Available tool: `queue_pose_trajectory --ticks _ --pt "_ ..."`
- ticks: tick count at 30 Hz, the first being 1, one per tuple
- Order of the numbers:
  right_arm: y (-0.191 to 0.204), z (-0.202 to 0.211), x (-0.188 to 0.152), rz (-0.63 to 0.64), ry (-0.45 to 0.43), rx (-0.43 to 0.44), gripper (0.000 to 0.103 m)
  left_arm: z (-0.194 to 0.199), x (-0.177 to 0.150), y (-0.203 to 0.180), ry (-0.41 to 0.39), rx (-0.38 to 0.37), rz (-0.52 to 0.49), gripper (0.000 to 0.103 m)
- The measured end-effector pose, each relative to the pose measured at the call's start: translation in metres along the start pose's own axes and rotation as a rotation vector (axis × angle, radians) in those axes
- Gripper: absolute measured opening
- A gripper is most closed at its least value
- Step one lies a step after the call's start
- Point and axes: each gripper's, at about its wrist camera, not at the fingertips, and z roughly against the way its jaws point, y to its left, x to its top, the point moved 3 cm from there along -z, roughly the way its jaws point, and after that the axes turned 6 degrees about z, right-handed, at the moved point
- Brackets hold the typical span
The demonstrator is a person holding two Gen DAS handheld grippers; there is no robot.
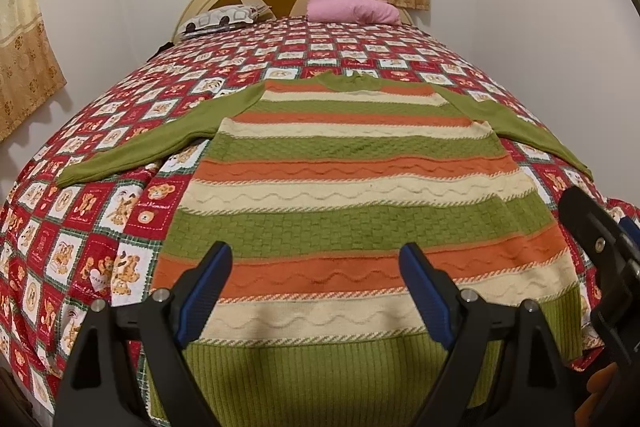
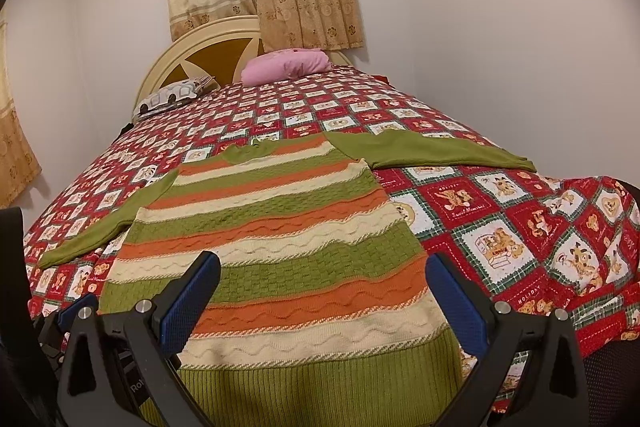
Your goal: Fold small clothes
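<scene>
Left wrist view: we hold the left gripper (image 1: 316,291) wide open over the sweater (image 1: 352,195), gripping nothing; sweater lies flat on the bedspread (image 1: 80,247), sleeves spread, hem nearest us, ready for folding; right gripper (image 2: 322,303) equally open and empty above the hem's right side.
</scene>
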Motion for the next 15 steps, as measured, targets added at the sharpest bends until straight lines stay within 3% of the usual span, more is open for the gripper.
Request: queue_pose_trajectory --ticks 15 --pt "-0.0004 -0.0005 -0.0006 -0.002 0.003 0.002 0.102 0.0019 -0.0001 0.0014 -0.012 0.006 -0.007 0.088"
